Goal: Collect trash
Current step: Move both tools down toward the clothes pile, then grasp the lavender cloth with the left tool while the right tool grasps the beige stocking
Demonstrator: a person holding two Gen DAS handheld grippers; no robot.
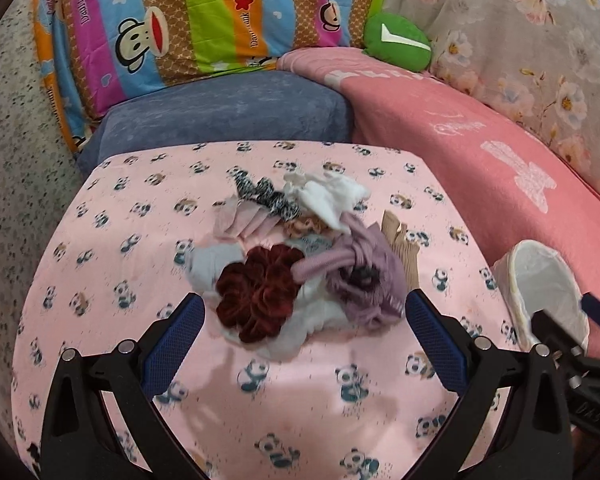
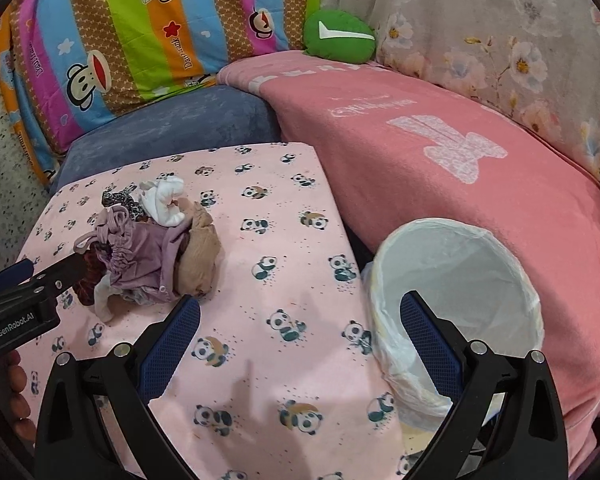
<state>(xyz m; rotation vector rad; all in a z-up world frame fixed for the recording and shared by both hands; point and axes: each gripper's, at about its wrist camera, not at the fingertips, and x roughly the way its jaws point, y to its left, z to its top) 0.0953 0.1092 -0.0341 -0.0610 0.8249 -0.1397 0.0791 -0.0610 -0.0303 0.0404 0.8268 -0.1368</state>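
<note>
Near the middle of the panda-print cloth (image 1: 100, 280) lies a heap of scrunchies and fabric scraps (image 1: 292, 260), soft, light, best pinched at a bunched fold. Left gripper (image 1: 304, 320) and right gripper (image 2: 300, 320) gape wide, empty; the lined bin (image 2: 460, 280) waits at the cloth's right edge.

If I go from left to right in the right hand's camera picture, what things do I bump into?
The other gripper → pile of cloth bits → panda cloth → white-lined bin → pink blanket.
</note>
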